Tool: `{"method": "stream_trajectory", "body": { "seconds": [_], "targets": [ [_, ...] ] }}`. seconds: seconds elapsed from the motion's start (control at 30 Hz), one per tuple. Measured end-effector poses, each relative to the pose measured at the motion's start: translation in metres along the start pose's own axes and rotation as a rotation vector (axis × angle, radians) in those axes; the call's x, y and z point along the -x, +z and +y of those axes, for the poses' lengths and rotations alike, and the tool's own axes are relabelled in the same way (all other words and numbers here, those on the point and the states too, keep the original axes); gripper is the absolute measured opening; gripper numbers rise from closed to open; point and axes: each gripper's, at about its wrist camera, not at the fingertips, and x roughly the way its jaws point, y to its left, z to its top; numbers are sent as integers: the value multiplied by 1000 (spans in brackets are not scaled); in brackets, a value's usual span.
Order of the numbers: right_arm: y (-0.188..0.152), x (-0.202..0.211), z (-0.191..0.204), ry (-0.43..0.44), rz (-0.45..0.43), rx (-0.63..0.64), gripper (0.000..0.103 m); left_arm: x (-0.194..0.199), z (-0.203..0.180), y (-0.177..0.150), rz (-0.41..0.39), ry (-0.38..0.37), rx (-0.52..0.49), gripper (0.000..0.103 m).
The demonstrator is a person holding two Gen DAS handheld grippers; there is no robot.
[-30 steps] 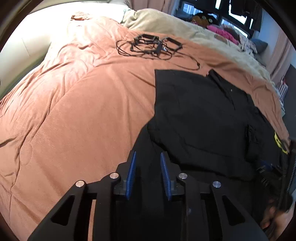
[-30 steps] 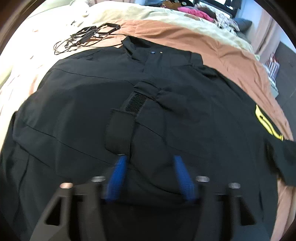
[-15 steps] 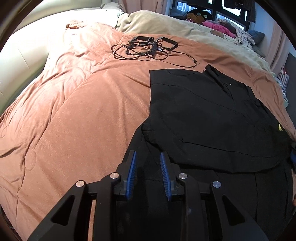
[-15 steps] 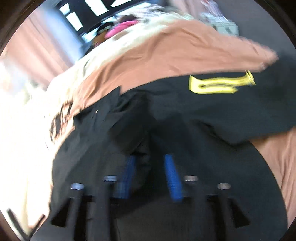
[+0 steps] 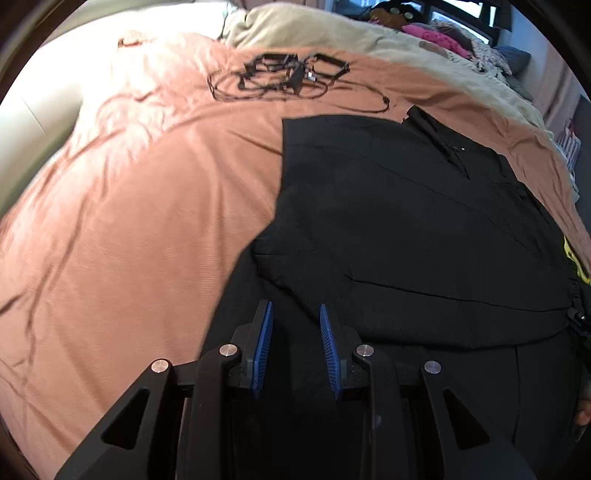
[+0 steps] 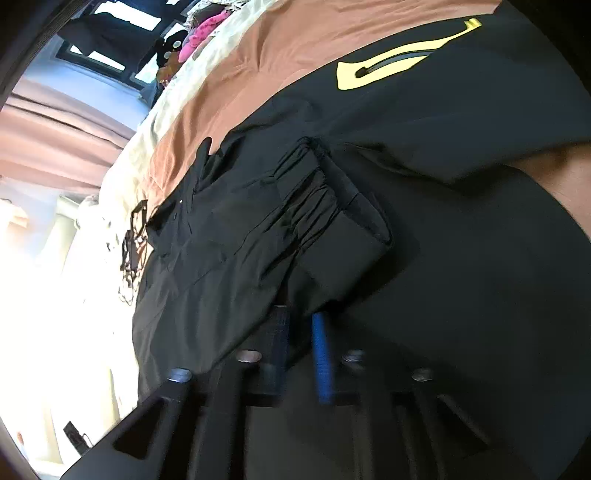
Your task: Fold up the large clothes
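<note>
My left tongs (image 5: 295, 321) hang part-open over the black jacket (image 5: 406, 229) near the bed's (image 5: 129, 221) right edge, cables (image 5: 280, 75) beyond. Only the right view shows my right tongs (image 6: 301, 325) clamped on the sleeve cuff (image 6: 332, 251) by the yellow logo (image 6: 399, 62). A second ago they were open, unrolled.

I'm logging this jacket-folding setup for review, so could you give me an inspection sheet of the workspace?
Surface: bed with rust-orange duvet, rumpled.
Job's things: black jacket spread on the duvet, one sleeve folded across the body; sleeve cuff lies in front of the right gripper.
Clutter: pile of clothes by the window.
Grippers: left gripper over the jacket, pads apart, nothing between them; right gripper shut, whether it pinches fabric is unclear.
Cables: black cable tangle on the duvet beyond the jacket.
Surroundings: beige blanket, curtains.
</note>
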Motion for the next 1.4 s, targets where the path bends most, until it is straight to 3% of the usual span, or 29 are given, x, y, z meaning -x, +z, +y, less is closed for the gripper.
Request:
{"method": "stream_trajectory", "body": {
  "seconds": [0.17, 0.33, 0.43, 0.5, 0.57, 0.67, 0.73, 0.8, 0.87, 0.97, 1.17, 1.37, 1.4],
  "targets": [
    [18, -13, 7, 20, -46, 14, 6, -21, -21, 0, 33, 12, -37, 28],
    [25, -23, 1, 36, -14, -38, 8, -19, -32, -2, 20, 49, -69, 28],
    [30, -14, -9, 81, 11, -116, 34, -5, -33, -3, -7, 18, -40, 28],
    [30, 5, -12, 110, -25, -143, 73, 6, -35, -4, -22, -13, -22, 28],
    [31, 34, -12, 62, -99, -124, 81, 18, -40, -6, -41, -39, -14, 28],
    [33, 72, -14, 24, -182, -86, 80, 37, -50, -9, -61, -79, -19, 29],
    [32, 95, -22, 11, -227, -90, 80, 46, -57, -11, -66, -122, -15, 40],
    [31, 115, -36, -28, -268, -113, 80, 55, -64, -15, -80, -164, -16, 67],
    [34, 135, -54, -54, -312, -142, 80, 61, -72, -16, -101, -177, -30, 78],
    [40, 155, -80, -96, -365, -188, 80, 63, -85, -18, -97, -175, -78, 79],
    [50, 189, -128, -174, -459, -285, 80, 54, -93, -20, -61, -197, -79, 79],
    [65, 194, -161, -270, -511, -332, 79, 56, -90, -22, -71, -175, -95, 79],
    [66, 195, -165, -276, -522, -339, 75, 56, -88, -22, -74, -169, -93, 79]
  ]
}}
